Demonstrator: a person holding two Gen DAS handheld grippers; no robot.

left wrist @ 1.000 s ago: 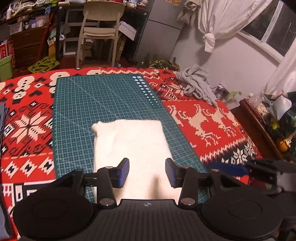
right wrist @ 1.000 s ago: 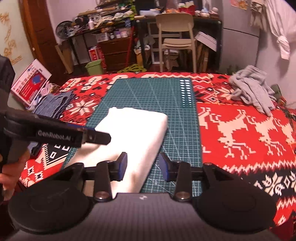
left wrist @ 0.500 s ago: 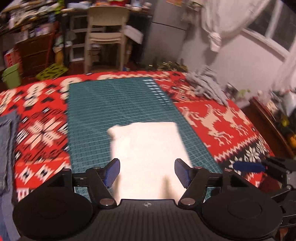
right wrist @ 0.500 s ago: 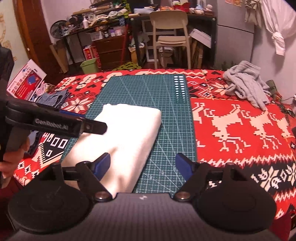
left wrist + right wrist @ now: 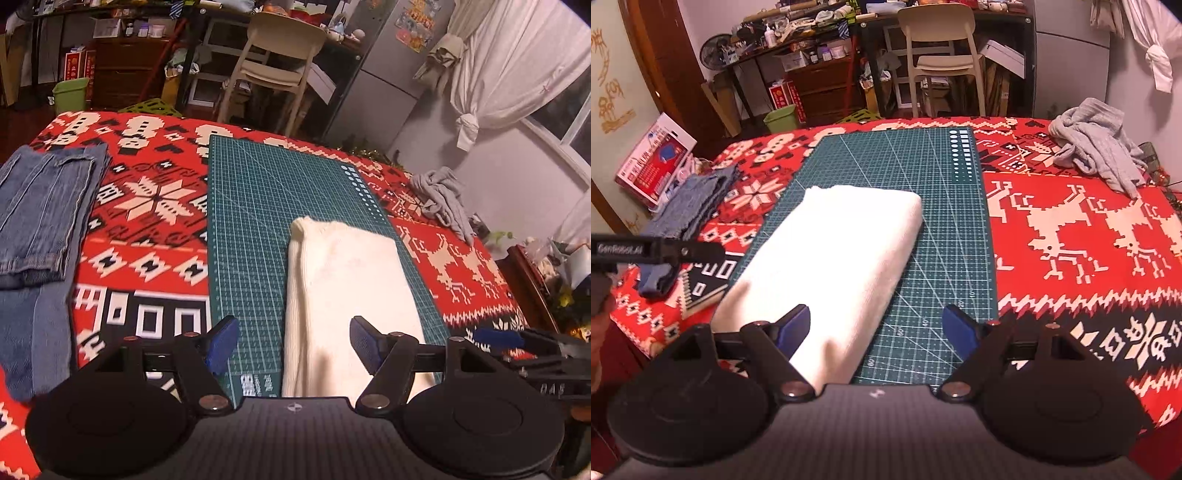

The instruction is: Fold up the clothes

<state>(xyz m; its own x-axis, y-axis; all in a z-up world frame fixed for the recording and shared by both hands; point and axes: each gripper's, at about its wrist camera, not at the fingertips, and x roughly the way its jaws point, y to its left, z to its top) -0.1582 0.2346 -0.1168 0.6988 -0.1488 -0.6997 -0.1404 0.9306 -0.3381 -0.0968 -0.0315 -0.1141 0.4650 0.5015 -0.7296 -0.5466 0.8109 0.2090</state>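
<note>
Cluttered shelves and a pale chair stand behind a bed-like surface under a red patterned blanket. Folded jeans lie at its left edge. On the green cutting mat in the middle, a white garment lies folded into a neat long rectangle. A grey garment sits crumpled at the far right corner. The left gripper and right gripper both hover with jaws wide, holding nothing. A careless pinch or drag could pull the white fold apart.

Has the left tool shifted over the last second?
Yes. The left tool swung left: the green mat now sits right of centre, and the jeans have appeared.
</note>
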